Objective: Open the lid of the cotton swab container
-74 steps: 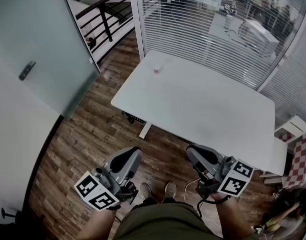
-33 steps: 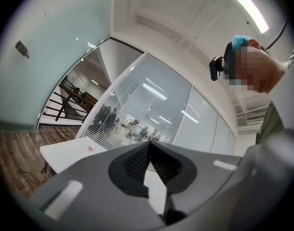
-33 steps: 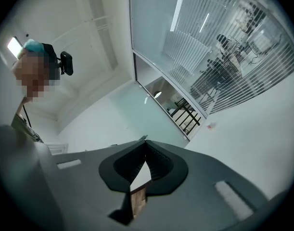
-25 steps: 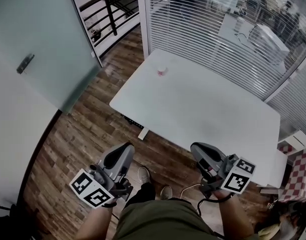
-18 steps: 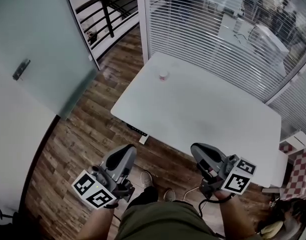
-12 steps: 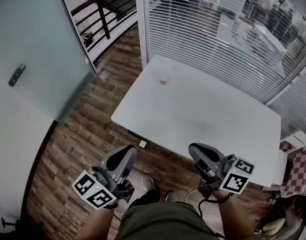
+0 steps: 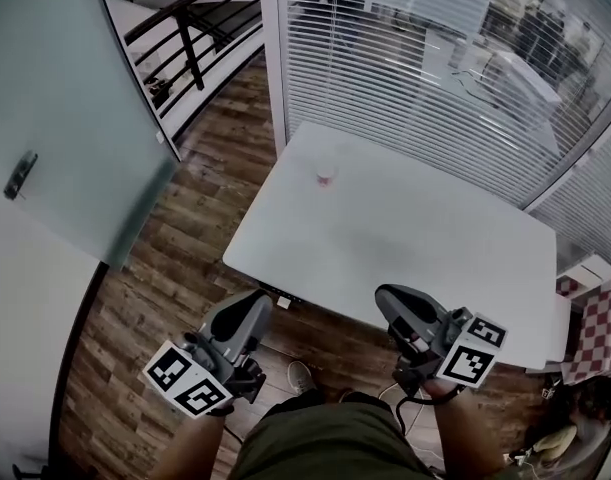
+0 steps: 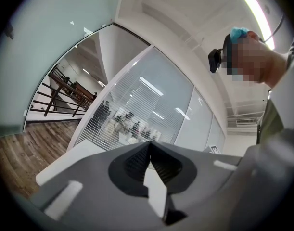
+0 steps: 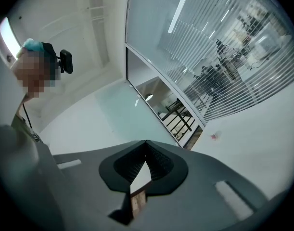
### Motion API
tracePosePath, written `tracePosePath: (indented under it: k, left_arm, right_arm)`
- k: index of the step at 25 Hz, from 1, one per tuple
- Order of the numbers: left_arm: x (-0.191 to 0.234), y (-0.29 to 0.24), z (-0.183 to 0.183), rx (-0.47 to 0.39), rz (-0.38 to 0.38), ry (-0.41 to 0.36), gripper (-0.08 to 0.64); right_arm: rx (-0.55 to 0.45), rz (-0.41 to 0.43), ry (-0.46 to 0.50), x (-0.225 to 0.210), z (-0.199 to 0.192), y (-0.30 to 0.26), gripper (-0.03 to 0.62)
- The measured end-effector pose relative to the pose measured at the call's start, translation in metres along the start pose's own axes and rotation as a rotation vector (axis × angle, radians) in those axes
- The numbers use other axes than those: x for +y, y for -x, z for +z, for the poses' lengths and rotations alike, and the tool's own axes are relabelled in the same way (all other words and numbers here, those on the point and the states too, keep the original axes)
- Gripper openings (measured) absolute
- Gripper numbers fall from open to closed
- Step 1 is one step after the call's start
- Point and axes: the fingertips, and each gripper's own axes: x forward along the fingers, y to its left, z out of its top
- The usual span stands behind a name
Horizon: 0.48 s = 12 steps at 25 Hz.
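Note:
A small pinkish cotton swab container [image 7: 326, 176] stands on the white table [image 7: 425, 248], near its far left corner; it shows as a tiny pink speck [image 9: 214, 136] in the right gripper view. Both grippers hang low in front of the person, short of the table's near edge. My left gripper [image 7: 247, 313] is shut with nothing in it, its jaws meeting at their tips [image 8: 148, 143]. My right gripper [image 7: 393, 304] is shut and empty too, jaw tips together [image 9: 145, 142]. Both are far from the container.
Glass walls with white blinds [image 7: 405, 58] rise behind the table. A frosted glass door [image 7: 55, 108] stands at the left over the wood floor [image 7: 185, 238]. A black stair railing [image 7: 185, 28] lies at the back left. A red checked cloth [image 7: 600, 333] is at the right edge.
The view has shifted as the person steps closer; the table's near edge now lies closer to the grippers. Both grippers stay shut and low.

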Motion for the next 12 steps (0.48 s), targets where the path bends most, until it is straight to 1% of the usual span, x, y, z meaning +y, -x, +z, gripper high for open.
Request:
tracePosePath:
  k: [5,12]
  left_arm:
    - [0.006,-0.002,0.003,0.009,-0.009,-0.006,0.008]
    - [0.021,-0.004,-0.001,0.029,0.010,-0.011,0.008]
  right_arm:
    - [-0.002,-0.002,0.000,-0.001,0.001,-0.008,0.009]
    - [0.003,-0.006,-0.009,-0.012,-0.003,-0.020,0.009]
